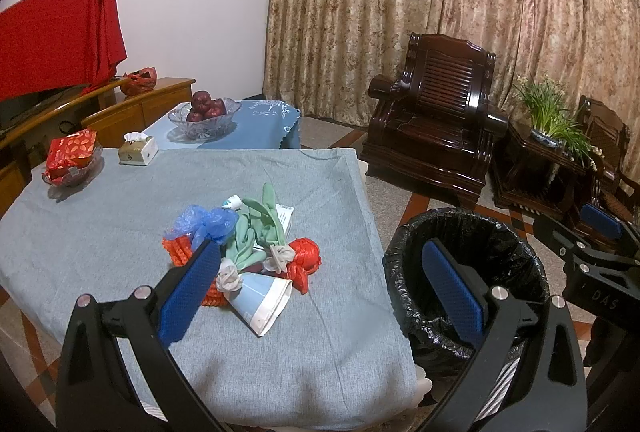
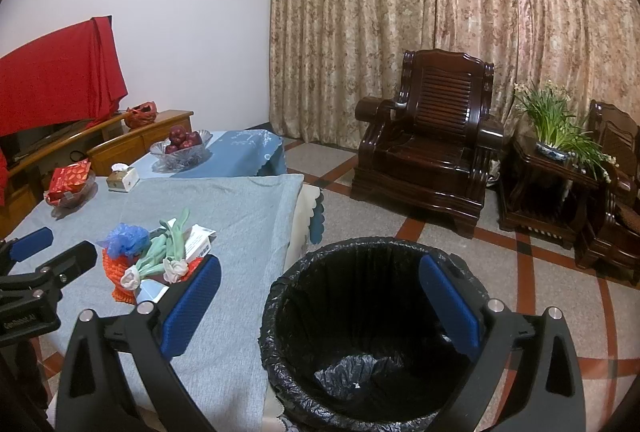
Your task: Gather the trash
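I judge I'm at the very start: the trash pile [image 1: 240,252] of gloves, paper cup, blue bag and red netting sits untouched on the desk [image 1: 100,232]. The lined bin [image 2: 360,332] beside it looks empty. My left gripper [image 1: 320,296] and right gripper [image 2: 320,312] both hang with fingers spread, holding nothing.

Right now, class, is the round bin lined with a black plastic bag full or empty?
Empty: the right wrist view shows the black-lined round bin holding only its crumpled liner at the bottom.

Glossy wood armchair [image 2: 432,135] (matt tablecloth [image 1: 120,232]).
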The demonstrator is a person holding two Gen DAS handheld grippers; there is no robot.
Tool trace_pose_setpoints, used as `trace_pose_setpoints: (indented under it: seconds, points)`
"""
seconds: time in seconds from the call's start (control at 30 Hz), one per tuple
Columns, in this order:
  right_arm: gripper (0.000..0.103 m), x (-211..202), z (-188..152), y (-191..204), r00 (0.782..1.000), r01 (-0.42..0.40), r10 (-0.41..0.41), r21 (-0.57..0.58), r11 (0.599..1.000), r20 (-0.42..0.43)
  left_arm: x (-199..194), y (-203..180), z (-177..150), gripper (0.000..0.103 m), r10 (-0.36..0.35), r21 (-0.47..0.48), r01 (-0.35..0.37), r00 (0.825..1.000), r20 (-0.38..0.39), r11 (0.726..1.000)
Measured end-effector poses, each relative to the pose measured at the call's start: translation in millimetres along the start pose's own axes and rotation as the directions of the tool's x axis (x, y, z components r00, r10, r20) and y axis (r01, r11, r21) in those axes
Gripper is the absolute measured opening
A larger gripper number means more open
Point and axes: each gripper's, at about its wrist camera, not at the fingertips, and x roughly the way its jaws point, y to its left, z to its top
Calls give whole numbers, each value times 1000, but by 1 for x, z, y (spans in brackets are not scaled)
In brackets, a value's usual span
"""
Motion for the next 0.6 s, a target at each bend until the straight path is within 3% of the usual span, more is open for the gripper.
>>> trace_pose_setpoints:
  seconds: [0.6]
  points:
    - [97, 2, -4, 3, 1000, 0, 0, 0, 1000, -3, 0, 0, 0, 98, -1, -1, 1, 1000, -1, 1000]
